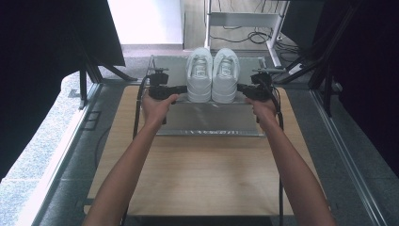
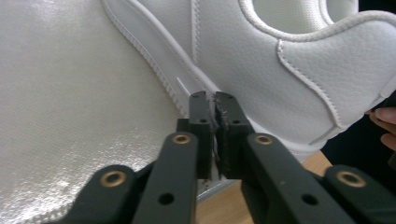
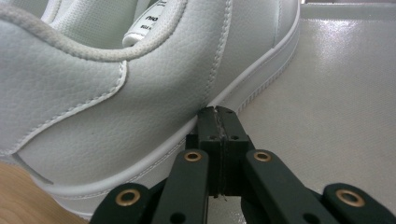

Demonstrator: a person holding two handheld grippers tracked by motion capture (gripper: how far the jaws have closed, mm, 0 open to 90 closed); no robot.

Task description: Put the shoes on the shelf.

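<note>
Both pairs of fingers are pressed together with nothing between them. Your left gripper (image 1: 184,88) has its closed tips against the outer side of the left white shoe (image 1: 199,75), and your right gripper (image 1: 241,87) touches the outer side of the right white shoe (image 1: 225,75) in the same way. You have the two shoes side by side, toes away from you, on the silver tray (image 1: 211,120) at the far part of the wooden table (image 1: 202,174).

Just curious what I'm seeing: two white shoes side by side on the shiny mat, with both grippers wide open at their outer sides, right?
Not quite. Both grippers are shut, tips against the shoes' soles: the left gripper view and right gripper view show the jaws closed together. The shoes do sit side by side on the mat.
</note>
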